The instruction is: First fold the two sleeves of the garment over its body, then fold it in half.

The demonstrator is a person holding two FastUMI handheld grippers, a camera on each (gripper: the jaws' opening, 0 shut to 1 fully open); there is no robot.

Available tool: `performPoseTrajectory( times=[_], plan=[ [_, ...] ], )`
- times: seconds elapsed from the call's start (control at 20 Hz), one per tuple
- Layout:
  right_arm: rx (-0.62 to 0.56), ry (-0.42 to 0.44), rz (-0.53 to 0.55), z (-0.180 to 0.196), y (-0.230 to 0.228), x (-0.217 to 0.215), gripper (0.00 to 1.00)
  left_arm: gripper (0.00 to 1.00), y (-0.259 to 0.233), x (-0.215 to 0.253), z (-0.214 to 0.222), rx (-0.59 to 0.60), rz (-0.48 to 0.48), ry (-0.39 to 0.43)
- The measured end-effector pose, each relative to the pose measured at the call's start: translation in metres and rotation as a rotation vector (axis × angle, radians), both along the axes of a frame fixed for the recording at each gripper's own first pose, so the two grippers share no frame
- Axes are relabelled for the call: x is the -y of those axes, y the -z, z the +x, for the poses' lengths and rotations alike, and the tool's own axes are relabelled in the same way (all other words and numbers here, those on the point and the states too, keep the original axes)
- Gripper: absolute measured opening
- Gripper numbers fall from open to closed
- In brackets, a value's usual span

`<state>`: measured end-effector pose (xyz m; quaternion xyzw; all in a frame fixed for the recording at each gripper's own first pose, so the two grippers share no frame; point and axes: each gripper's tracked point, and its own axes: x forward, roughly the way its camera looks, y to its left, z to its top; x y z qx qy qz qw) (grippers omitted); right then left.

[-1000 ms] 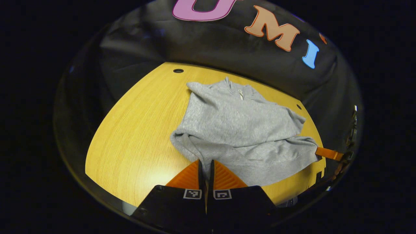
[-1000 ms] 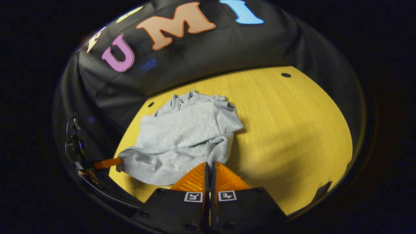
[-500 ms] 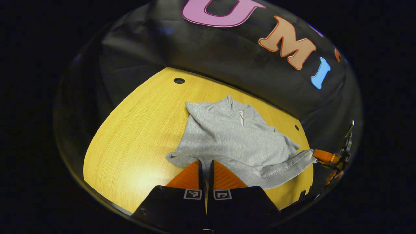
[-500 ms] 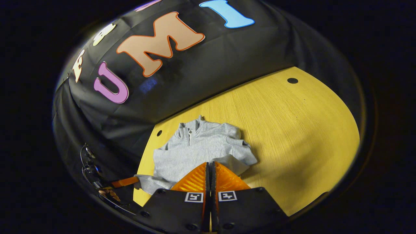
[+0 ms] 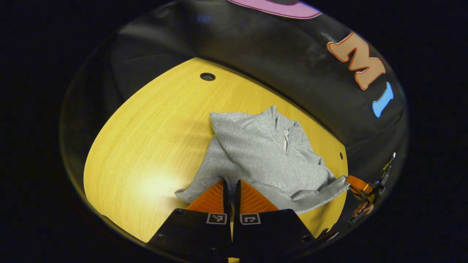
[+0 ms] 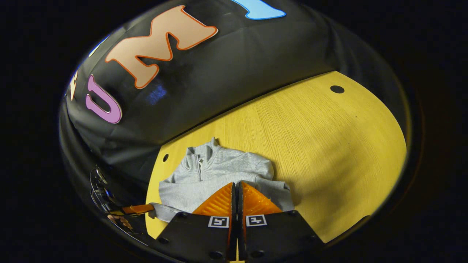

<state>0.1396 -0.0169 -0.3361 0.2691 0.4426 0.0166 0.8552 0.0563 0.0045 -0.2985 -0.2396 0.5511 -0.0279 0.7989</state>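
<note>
So here the grey garment [image 5: 263,153] is lying on the yellow wooden bench [image 5: 146,146], collar and short zip at the far end, toward the black cloth wall [image 5: 256,54]. Both sleeves look folded in over the body already, and the near hem is lifted off the bench and pulled toward the collar.

Left gripper view: the left gripper [image 5: 231,190] has its orange jaws pretty much closed, just a thin slit between them, and grey fabric from the near left corner of the garment is pinched right at the tips. Off at the right edge of that view you can see the right gripper [image 5: 356,184] too, holding the other hem corner, with a hand [image 5: 362,210] behind it. How its jaws stand is too small to make out from there.

Right gripper view: the right gripper's orange jaws are closed the same way, almost no gap, with the garment's hem bunched at the tips. The left gripper pokes in at the lower left, gripping its corner of the hem.

The hem sags a bit between the two grippers. No containers anywhere, just the bench with a couple of small round holes [image 5: 207,76] near its far edge.
</note>
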Motion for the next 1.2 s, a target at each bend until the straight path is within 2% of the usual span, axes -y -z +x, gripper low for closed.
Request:
performPoseTrajectory(
  times=[0.15,0.2,0.25,0.3,0.4,0.45,0.5,0.55,0.6,0.65,0.7,0.9,0.95,1.0,1.2],
  plan=[
    [-0.03,0.002,-0.054,0.012,0.03,0.001,0.0,0.0,0.012,0.002,0.013,-0.042,-0.017,-0.044],
    [-0.018,0.008,-0.066,0.017,0.032,-0.001,0.07,0.02,0.014,0.003,0.018,-0.029,-0.017,-0.057],
    [0.014,0.022,-0.087,0.025,0.028,0.001,0.04,0.06,0.016,0.002,0.028,0.006,-0.008,-0.07],
    [0.066,0.032,-0.104,0.033,0.019,0.002,0.36,0.21,0.012,0.002,0.039,0.063,0.004,-0.081],
    [0.159,0.02,-0.162,0.046,-0.001,0.005,0.99,0.59,-0.005,0.001,0.06,0.184,0.031,-0.091],
    [0.195,0.001,-0.201,0.045,-0.011,0.006,0.89,0.78,-0.015,-0.001,0.068,0.24,0.056,-0.079],
    [0.229,-0.024,-0.242,0.045,-0.022,0.006,0.96,0.97,-0.023,-0.004,0.075,0.282,0.095,-0.061],
    [0.269,-0.041,-0.282,0.044,-0.034,0.008,0.96,0.97,-0.036,-0.007,0.078,0.329,0.135,-0.041],
    [0.316,-0.052,-0.32,0.044,-0.046,0.009,0.9,0.97,-0.047,-0.008,0.084,0.383,0.172,-0.02],
    [0.361,-0.061,-0.357,0.041,-0.06,0.009,0.9,0.97,-0.059,-0.008,0.088,0.435,0.215,-0.002],
    [0.401,-0.069,-0.393,0.035,-0.075,0.01,0.96,0.97,-0.073,-0.009,0.092,0.492,0.258,0.016],
    [0.546,-0.086,-0.501,0.006,-0.127,0.006,0.96,0.96,-0.126,-0.001,0.088,0.689,0.383,0.068],
    [0.57,-0.088,-0.515,-0.003,-0.138,0.003,0.92,0.96,-0.138,0.001,0.081,0.73,0.406,0.08],
    [0.587,-0.091,-0.516,-0.013,-0.147,-0.001,0.96,0.96,-0.15,0.003,0.073,0.765,0.422,0.091],
    [0.644,-0.049,-0.491,-0.051,-0.176,-0.011,0.96,0.95,-0.187,0.004,0.036,0.859,0.447,0.081]
  ],
)
